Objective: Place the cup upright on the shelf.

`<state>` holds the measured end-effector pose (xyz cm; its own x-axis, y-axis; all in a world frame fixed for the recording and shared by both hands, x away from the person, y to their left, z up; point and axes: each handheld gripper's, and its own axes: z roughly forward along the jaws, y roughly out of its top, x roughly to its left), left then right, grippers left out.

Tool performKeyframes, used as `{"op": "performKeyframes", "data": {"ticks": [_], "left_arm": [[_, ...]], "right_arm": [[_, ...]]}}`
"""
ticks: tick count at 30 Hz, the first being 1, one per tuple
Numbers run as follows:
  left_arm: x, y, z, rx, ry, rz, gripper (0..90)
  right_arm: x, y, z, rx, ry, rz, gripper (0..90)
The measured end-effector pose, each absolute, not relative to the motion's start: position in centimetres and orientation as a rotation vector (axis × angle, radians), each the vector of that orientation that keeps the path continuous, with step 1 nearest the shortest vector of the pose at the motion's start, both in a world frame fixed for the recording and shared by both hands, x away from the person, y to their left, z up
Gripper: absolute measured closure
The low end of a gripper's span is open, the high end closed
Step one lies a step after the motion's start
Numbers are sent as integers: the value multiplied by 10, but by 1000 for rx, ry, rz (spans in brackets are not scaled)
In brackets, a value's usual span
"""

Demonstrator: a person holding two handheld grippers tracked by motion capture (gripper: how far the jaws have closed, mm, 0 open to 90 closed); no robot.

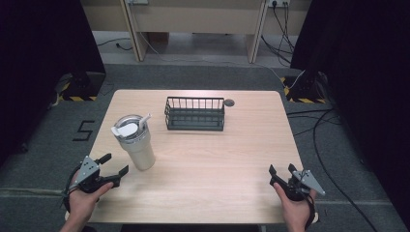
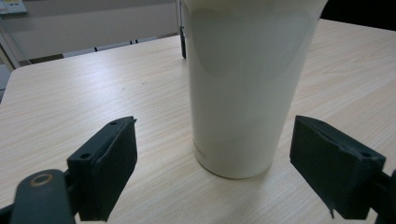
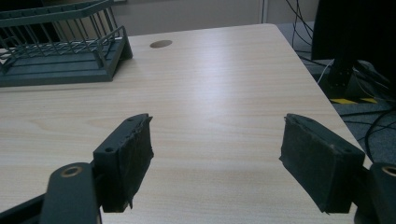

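Note:
A cream tumbler (image 1: 138, 145) with a clear lid and white straw stands upright at the table's left. Its body (image 2: 243, 88) rises close in front of my left gripper (image 2: 215, 172), which is open, jaws wide apart and not touching the cup. In the high view that left gripper (image 1: 115, 164) sits just left of the tumbler's base, held by a hand. My right gripper (image 1: 281, 173) rests near the front right edge, open; between its jaws (image 3: 217, 161) lies bare tabletop.
A dark wire basket (image 1: 195, 114) stands at the back centre of the wooden table (image 1: 217, 164), also seen far left (image 3: 56, 51). A round cable hole (image 1: 229, 102) lies beside it. Cables run on the floor to the right.

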<state>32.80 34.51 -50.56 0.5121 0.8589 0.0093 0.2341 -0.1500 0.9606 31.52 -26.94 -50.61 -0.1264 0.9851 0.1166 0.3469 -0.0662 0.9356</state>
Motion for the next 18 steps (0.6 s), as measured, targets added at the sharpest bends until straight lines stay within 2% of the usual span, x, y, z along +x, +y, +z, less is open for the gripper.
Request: {"op": "performKeyframes", "data": {"ticks": [18], "left_arm": [[337,336,-503,1633,921,641,145]], "right_arm": [[319,-272,-502,1469,1522,1200,253]]}}
